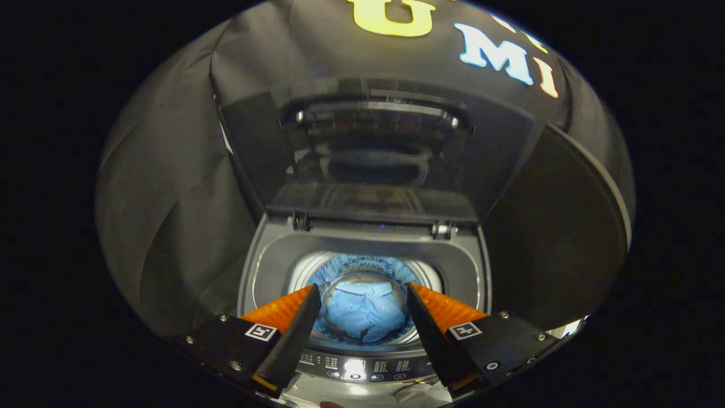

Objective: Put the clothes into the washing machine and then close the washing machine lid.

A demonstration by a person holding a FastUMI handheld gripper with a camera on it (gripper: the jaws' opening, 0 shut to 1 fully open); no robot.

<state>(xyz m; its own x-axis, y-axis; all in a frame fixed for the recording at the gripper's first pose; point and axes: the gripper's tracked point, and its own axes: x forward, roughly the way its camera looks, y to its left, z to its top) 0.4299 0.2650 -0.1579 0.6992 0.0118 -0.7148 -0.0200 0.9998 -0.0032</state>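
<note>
The washing machine (362,266) stands with its lid (374,164) propped upright, stiff and hinged, best pushed at its top edge. The soft, light clothes (362,314) lie in the drum. The gripper (363,309) hovers above, fingers spread, empty.

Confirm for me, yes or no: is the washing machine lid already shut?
No: the lid stands upright on its hinges behind the drum, the blue garment lies inside, and the open gripper hangs empty above it.
</note>
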